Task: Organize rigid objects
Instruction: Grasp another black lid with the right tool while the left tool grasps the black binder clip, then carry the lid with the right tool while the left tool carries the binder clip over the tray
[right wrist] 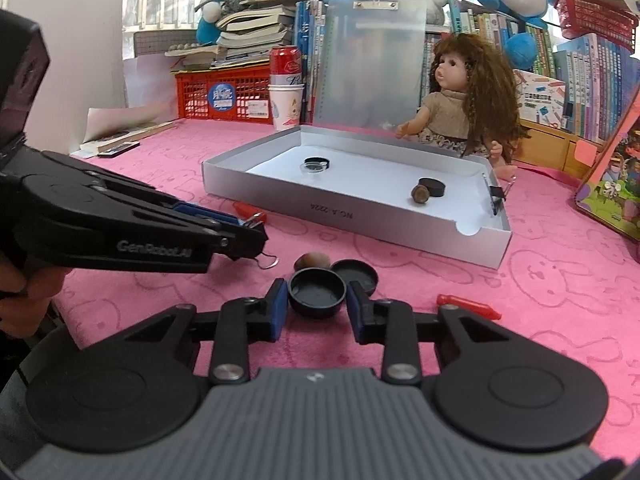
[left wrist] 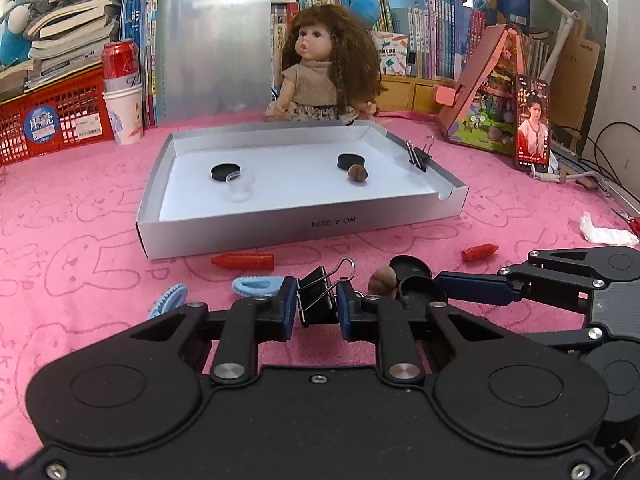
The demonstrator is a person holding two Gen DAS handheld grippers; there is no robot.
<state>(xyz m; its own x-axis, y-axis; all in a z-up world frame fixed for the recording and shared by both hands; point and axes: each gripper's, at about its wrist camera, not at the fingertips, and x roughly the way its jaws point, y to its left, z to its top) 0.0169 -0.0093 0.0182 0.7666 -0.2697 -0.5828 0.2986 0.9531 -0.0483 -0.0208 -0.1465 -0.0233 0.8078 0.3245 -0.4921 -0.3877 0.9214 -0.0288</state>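
Left wrist view: the left gripper (left wrist: 318,306) pinches a black binder clip (left wrist: 316,294) between its blue pads, low over the pink cloth (left wrist: 100,208). Ahead lies the open silver box (left wrist: 300,228), holding two black caps, a nut (left wrist: 357,173) and a second clip.

Right wrist view: the right gripper (right wrist: 317,306) brackets a black cap (right wrist: 317,291); its pads stand at the cap's rim, contact uncertain. A second cap (right wrist: 358,276) and a loose nut (right wrist: 312,261) lie just beyond.
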